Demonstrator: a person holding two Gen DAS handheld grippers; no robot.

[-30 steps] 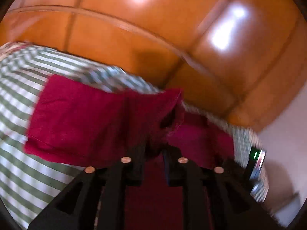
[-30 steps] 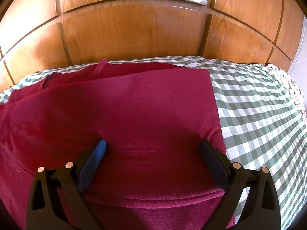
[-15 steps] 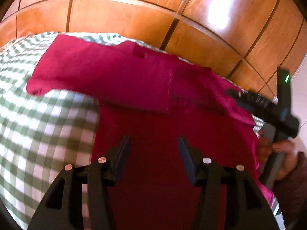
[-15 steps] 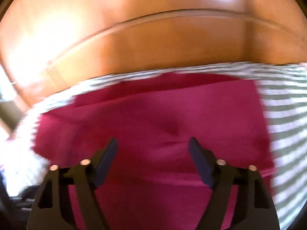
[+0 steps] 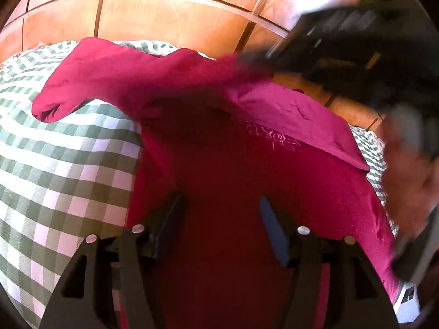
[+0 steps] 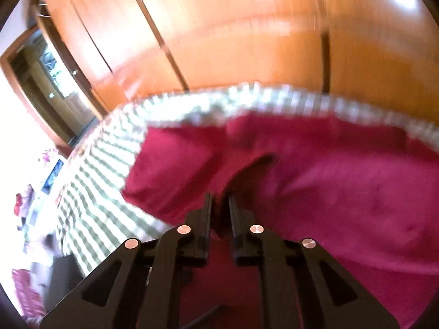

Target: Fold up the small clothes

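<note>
Your right claw (image 6: 220, 205) had just closed, pinching a fold of the crimson knit garment (image 6: 343, 192) spread ahead on the green-and-white checked cloth (image 6: 93, 208); your left claw (image 5: 219, 224) had been opening, spread above it.

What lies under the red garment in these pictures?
The red garment lies on a green-and-white checked cloth, which shows around its edges. Whatever is beneath the garment's middle, and beneath the cloth itself, is covered.

Bed (image 5: 63, 164) w/ green-and-white checked cover (image 6: 90, 219), set against wood-panelled wardrobe doors (image 5: 170, 19). Magenta garment (image 5: 225, 164) lies spread on cover, one sleeve (image 5: 90, 85) stretched out twd far-left, embroidered motif faintly visible near its middle. Part of garment is raised off the cover.
</note>
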